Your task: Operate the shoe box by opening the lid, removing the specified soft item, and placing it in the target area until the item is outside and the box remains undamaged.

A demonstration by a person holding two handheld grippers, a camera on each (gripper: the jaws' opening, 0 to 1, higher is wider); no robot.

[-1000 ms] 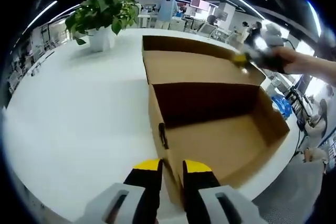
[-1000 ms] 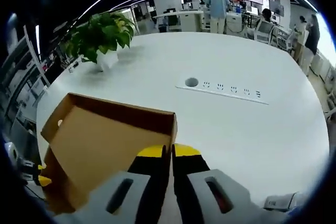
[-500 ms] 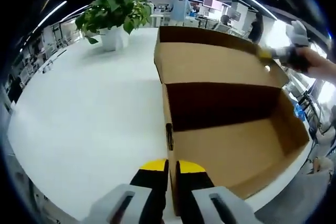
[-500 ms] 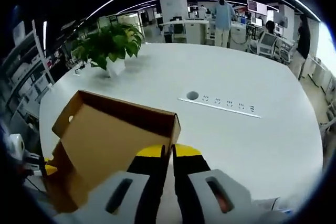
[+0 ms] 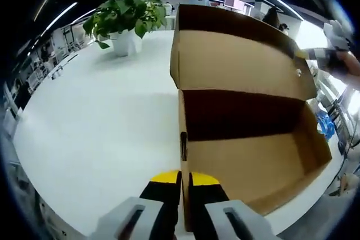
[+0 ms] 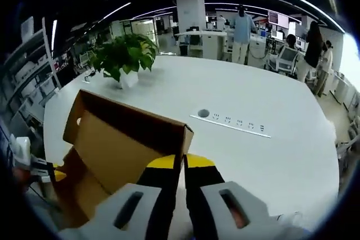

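Two hand-held grippers pinch cardboard. Left hand-held gripper (image 5: 184, 179), low and level, jaws pressed on the shoe box (image 5: 253, 155) near wall; right hand-held gripper (image 6: 183, 164) raised, clamping the lid (image 6: 121, 139) edge. Risk: overswinging the lid tears its hinge, or drags the box off the tabletop (image 5: 101, 116) edge. No soft item visible inside.
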